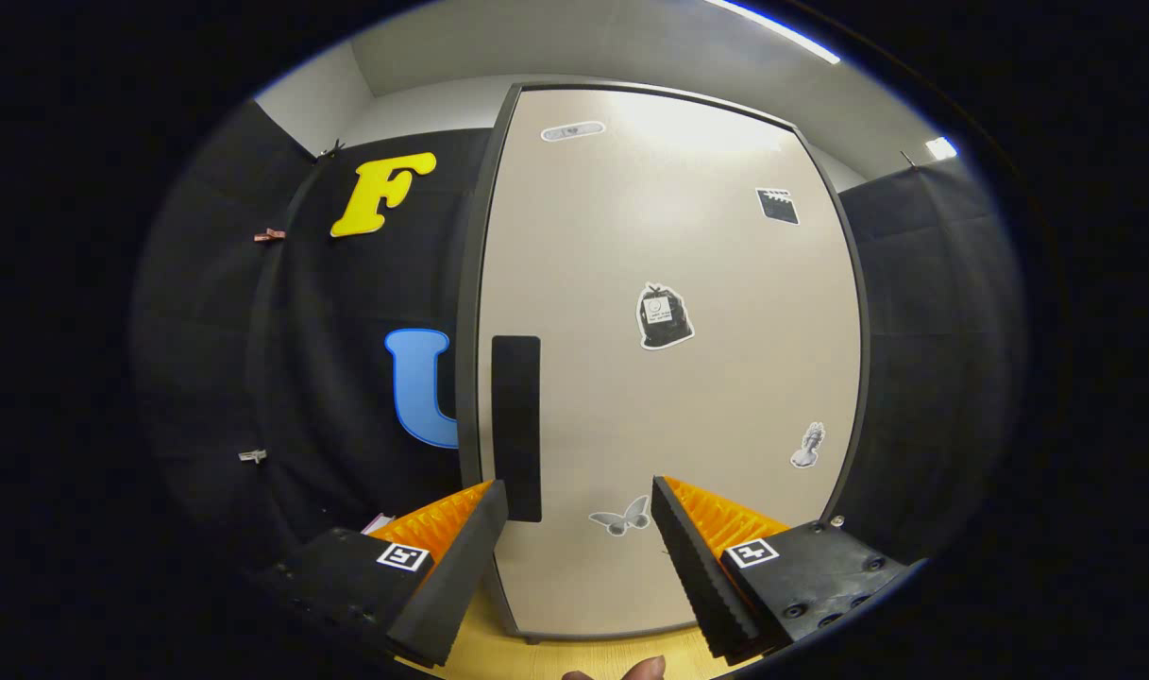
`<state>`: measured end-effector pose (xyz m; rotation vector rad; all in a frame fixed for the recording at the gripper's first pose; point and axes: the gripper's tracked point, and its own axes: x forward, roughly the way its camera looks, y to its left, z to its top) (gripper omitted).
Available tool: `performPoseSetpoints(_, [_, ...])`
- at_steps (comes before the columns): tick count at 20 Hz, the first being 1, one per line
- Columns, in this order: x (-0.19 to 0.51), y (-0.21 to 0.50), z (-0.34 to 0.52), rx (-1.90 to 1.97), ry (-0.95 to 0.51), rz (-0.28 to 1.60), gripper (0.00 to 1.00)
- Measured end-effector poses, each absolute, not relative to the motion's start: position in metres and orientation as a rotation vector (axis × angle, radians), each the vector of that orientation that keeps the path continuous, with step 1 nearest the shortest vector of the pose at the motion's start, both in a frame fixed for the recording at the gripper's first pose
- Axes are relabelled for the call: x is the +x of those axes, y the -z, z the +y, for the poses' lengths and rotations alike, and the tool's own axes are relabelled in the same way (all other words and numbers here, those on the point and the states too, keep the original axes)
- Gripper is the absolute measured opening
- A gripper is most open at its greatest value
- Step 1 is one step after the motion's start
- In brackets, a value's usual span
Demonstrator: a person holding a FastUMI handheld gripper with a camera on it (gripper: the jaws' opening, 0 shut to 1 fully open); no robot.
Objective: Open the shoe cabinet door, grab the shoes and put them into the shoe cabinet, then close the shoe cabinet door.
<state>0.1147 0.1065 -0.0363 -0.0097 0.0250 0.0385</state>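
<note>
- Shoe cabinet door [687, 397], beyond the fingers: the stickers [665, 316] on it are pictures, and any print is too small to read.
- Gripper [579, 484]: its fingers stand apart with nothing held. Each carries a square coded marker [403, 556] with no letters or numbers.

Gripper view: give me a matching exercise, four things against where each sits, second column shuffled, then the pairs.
Things:
1. dark handle
2. butterfly sticker
3. clapperboard sticker
4. tool

Places:
A. upper part of the cabinet door, on the side far from the handle
B. open, fingers apart, just short of the closed door
C. along the door's edge, next to the black cloth wall
D. low on the door, between the tool's fingertips

Pairs: 1-C, 2-D, 3-A, 4-B
</note>
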Motion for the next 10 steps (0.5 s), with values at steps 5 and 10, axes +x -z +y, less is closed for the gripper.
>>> performPoseSetpoints(5, [0.129,0.048,0.122,0.003,-0.051,0.013,0.9])
performPoseSetpoints(10, [0.131,0.059,0.14,0.03,-0.074,0.056,0.78])
